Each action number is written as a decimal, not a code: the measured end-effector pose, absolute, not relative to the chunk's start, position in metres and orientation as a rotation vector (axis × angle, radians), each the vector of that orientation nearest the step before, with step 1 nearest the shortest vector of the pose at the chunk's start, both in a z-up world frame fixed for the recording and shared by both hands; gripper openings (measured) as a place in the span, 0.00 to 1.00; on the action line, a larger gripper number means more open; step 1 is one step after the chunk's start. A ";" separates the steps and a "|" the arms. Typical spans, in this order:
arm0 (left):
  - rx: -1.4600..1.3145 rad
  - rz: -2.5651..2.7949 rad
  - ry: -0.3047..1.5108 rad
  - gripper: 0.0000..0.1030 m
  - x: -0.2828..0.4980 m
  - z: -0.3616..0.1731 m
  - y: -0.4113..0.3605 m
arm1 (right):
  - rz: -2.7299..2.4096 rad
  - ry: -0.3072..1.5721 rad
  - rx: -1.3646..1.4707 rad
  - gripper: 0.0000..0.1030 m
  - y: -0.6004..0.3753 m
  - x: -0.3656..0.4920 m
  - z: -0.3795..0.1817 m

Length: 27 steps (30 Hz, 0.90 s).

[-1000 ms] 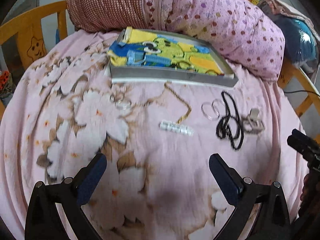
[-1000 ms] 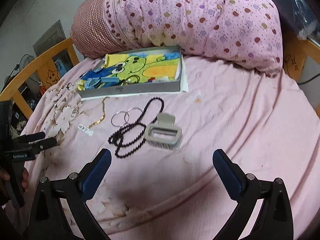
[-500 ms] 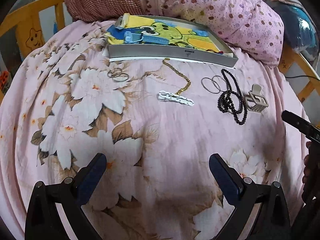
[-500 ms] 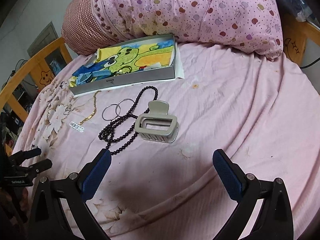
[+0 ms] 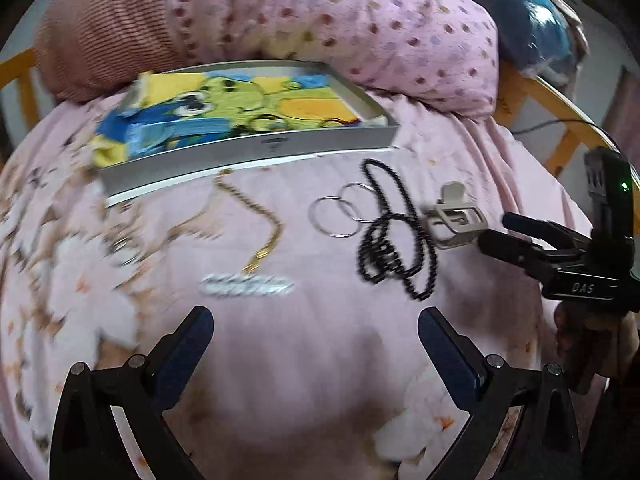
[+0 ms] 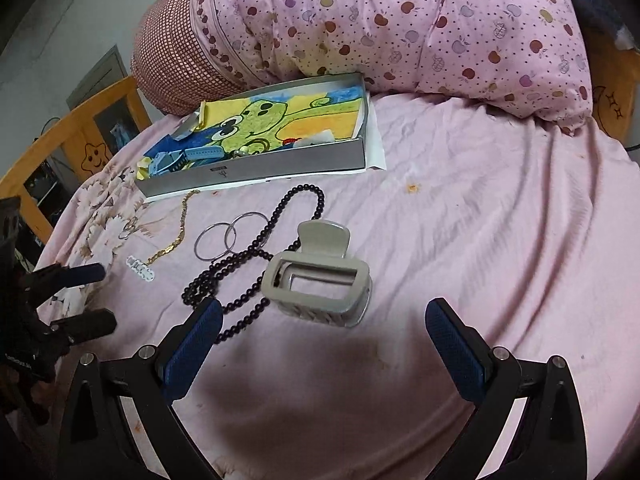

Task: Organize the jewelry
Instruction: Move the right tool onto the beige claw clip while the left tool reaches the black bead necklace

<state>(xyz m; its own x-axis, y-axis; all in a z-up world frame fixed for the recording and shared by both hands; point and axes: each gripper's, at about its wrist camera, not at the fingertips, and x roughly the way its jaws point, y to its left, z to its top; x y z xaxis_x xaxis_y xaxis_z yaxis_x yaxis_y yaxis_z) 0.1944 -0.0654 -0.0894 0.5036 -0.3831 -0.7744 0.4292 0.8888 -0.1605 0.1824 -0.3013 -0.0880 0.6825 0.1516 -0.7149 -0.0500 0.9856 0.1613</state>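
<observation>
A beige claw clip (image 6: 316, 276) lies on the pink bedspread just ahead of my right gripper (image 6: 324, 312), which is open and holds nothing. Left of the clip a black bead necklace (image 6: 240, 268) lies tangled, then two silver hoops (image 6: 224, 236), a gold chain (image 6: 176, 236) and a white hair clip (image 6: 140, 267). My left gripper (image 5: 314, 320) is open and empty, a short way in front of the white hair clip (image 5: 246, 285) and the bead necklace (image 5: 396, 240). Behind them stands a grey tray (image 5: 248, 152) lined with a frog-print cloth, with some jewelry in it.
A big pink dotted quilt (image 6: 400, 24) lies rolled up behind the tray. Yellow wooden bed rails (image 6: 60, 140) run along the left and right edges. A pair of small rings (image 6: 128, 228) rests on the flowered part of the sheet. A hand holds the right gripper (image 5: 498, 230).
The right gripper has moved forward and down, so the claw clip is now close to its fingers. The left gripper has moved nearer the jewelry and swung right; that view is blurred.
</observation>
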 end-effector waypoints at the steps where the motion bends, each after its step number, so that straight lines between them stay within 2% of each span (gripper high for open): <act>1: 0.056 -0.506 0.924 1.00 0.198 -0.092 -0.070 | 0.119 0.813 0.136 0.97 -0.302 0.185 -0.090; 7: 0.025 -0.570 0.948 1.00 0.214 -0.103 -0.084 | 0.128 0.816 0.160 0.96 -0.308 0.193 -0.098; 9: 0.026 -0.587 0.946 0.98 0.217 -0.105 -0.088 | 0.128 0.819 0.170 0.91 -0.311 0.196 -0.100; 14: 0.042 -0.625 0.944 0.90 0.221 -0.108 -0.099 | 0.121 0.824 0.226 0.90 -0.319 0.199 -0.106; 18: 0.037 -0.638 0.952 0.87 0.226 -0.111 -0.108 | 0.118 0.819 0.261 0.81 -0.324 0.200 -0.108; 19: 0.040 -0.638 0.954 0.84 0.227 -0.112 -0.110 | 0.116 0.817 0.273 0.80 -0.325 0.200 -0.108; 21: 0.047 -0.638 0.958 0.79 0.229 -0.114 -0.114 | 0.104 0.820 0.287 0.68 -0.328 0.200 -0.110; 23: 0.054 -0.635 0.962 0.71 0.232 -0.115 -0.117 | 0.098 0.827 0.302 0.65 -0.330 0.202 -0.112; 27: 0.071 -0.624 0.974 0.61 0.237 -0.116 -0.123 | 0.098 0.829 0.305 0.61 -0.330 0.202 -0.113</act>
